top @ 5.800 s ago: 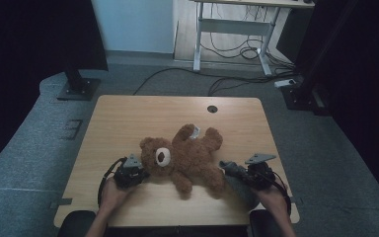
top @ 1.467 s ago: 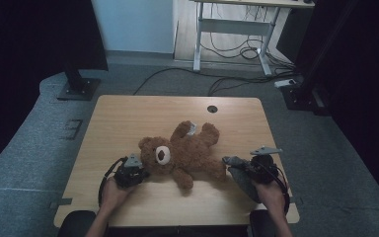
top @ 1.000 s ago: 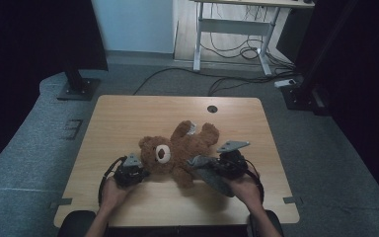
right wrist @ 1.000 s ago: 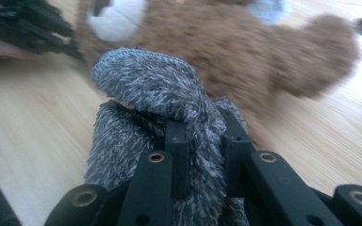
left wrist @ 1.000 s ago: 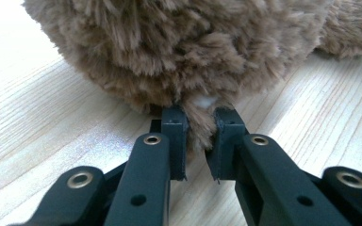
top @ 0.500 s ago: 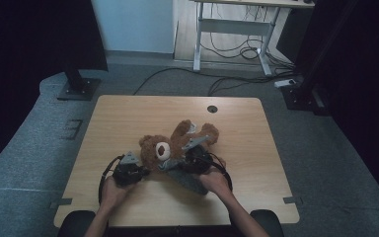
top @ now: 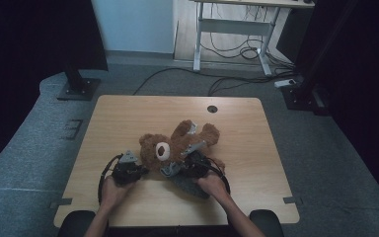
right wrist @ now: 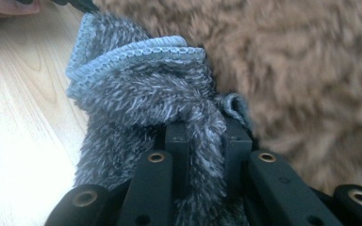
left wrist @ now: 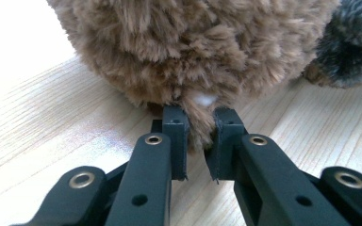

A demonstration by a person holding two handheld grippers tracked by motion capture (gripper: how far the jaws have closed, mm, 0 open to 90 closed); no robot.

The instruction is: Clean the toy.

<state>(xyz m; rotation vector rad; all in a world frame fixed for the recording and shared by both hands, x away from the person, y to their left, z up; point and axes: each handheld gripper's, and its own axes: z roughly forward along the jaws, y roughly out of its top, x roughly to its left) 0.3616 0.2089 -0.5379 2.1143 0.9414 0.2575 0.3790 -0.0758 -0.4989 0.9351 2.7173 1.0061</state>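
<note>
Wooden table (top: 128, 113) under me, and the brown teddy bear (top: 175, 145) lies across its middle, head toward my left side. A fuzzy grey garment (right wrist: 146, 94) bunches against the bear's fur, trailing onto the tabletop near my right hand. My right gripper (right wrist: 206, 141) is clenched on a fold of that grey knit. My left gripper (left wrist: 196, 136) pinches a tuft of the bear's fur, low on its head.

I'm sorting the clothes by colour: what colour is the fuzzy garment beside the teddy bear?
Mottled grey with a lighter ribbed edge; the garment shows best in the right gripper view.
</note>
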